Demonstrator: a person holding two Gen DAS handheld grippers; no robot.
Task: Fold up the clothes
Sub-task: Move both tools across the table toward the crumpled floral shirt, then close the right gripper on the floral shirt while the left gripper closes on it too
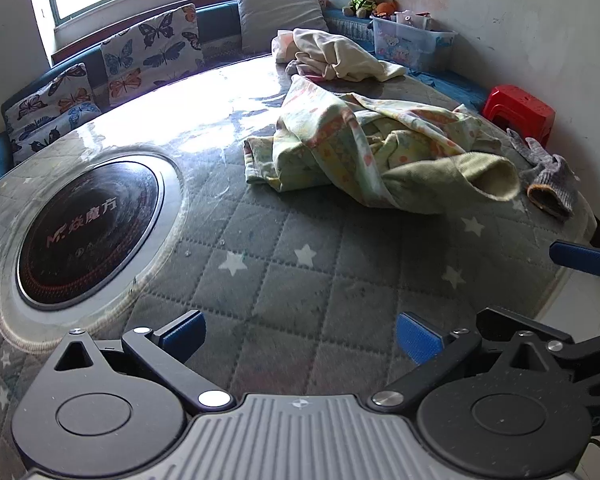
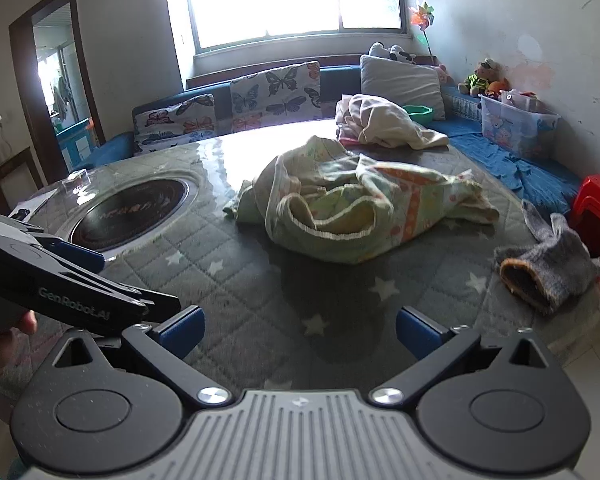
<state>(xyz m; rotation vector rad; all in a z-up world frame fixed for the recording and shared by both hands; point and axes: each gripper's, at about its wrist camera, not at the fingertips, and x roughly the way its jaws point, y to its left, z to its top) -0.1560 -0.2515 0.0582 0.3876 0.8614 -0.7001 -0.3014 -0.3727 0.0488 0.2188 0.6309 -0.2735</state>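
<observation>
A crumpled pale green patterned garment point(image 1: 372, 148) lies on the round quilted table point(image 1: 284, 272), ahead and to the right in the left wrist view, and straight ahead in the right wrist view point(image 2: 360, 208). A second heap of cream and pink clothes point(image 1: 332, 56) sits at the table's far edge, also in the right wrist view point(image 2: 384, 122). My left gripper point(image 1: 300, 336) is open and empty above the near table edge, well short of the garment. My right gripper point(image 2: 300, 332) is open and empty, also short of it. The left gripper point(image 2: 80, 256) shows at the left of the right wrist view.
A black induction hob point(image 1: 88, 236) is set in the table at the left. A grey knit glove point(image 1: 548, 176) lies at the table's right edge. A red stool point(image 1: 520, 110), a clear toy box point(image 1: 412, 44) and a bench with butterfly cushions point(image 1: 152, 48) surround the table.
</observation>
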